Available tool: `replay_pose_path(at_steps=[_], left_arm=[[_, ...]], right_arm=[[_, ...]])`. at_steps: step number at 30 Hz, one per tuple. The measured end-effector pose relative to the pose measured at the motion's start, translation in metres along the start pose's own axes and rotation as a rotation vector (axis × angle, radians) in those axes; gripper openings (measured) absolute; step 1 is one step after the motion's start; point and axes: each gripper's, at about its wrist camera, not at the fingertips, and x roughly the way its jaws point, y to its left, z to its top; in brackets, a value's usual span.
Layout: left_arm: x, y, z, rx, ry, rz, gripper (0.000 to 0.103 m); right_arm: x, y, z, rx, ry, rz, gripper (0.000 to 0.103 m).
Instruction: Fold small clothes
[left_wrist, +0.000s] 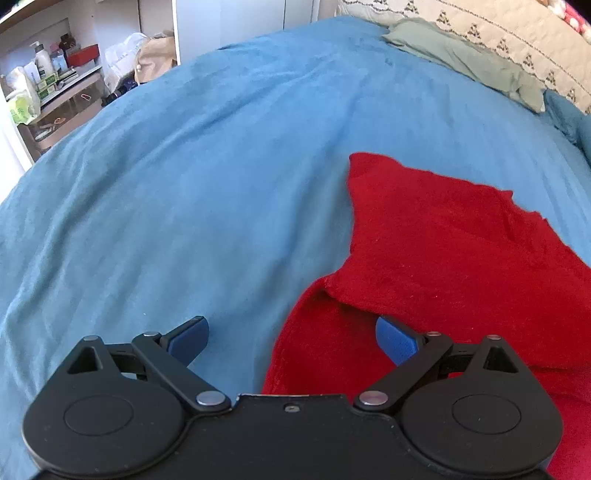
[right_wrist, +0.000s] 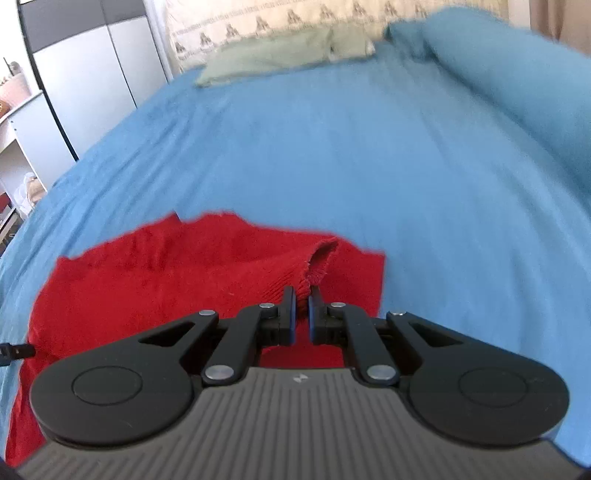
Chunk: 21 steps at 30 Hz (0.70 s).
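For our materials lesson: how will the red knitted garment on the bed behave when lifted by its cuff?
Probably floppy: the red garment already creases where the right gripper pinches its ribbed cuff. Likely light and grippy, since it looks fuzzy. It should drag across the blue sheet, not roll.

red garment (left_wrist: 461, 251) cut off right, shelf clutter (left_wrist: 44, 77) indistinct

A sweater (left_wrist: 443, 251) is lying on the bed (left_wrist: 184, 184), near its front edge. A folded cloth (left_wrist: 461, 55) is lying at the far end, before the pillows (left_wrist: 517, 33). Shelves (left_wrist: 55, 81) are standing left of the bed.
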Motion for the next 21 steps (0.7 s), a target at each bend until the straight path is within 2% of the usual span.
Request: replay_pose_path(at_steps=[3,8,12,13,14,15,16,18,21], left_arm=[[0.006,-0.001,0.0,0.012,0.003,0.024,0.099],[0.009,0.006,0.004,-0.025,-0.002,0.051,0.099],[0.012,0.008,0.007,-0.046,0.007,0.078,0.099],[0.01,0.008,0.008,-0.053,0.005,0.078,0.099],[0.006,0.009,0.009,-0.06,-0.002,0.069,0.099],[0.003,0.009,0.009,-0.058,-0.01,0.056,0.099],[-0.002,0.009,0.01,-0.046,-0.02,0.039,0.099],[-0.008,0.006,0.011,0.008,-0.026,-0.005,0.099],[-0.011,0.003,0.011,0.121,-0.019,-0.106,0.097]], right_arm=[[0.015,-0.005,-0.01,-0.029,0.029,-0.035,0.021],[0.02,-0.01,-0.012,0.002,0.019,-0.118,0.021],[0.037,-0.013,-0.022,0.012,0.126,-0.145,0.025],[0.034,-0.011,-0.021,0.006,0.113,-0.159,0.037],[0.03,-0.006,-0.017,-0.014,0.097,-0.174,0.062],[0.024,-0.001,-0.013,-0.04,0.062,-0.178,0.072],[0.014,0.007,-0.008,-0.076,0.007,-0.164,0.081],[0.003,0.026,0.004,-0.154,-0.049,-0.076,0.081],[0.007,0.063,0.025,-0.273,-0.033,0.179,0.081]])
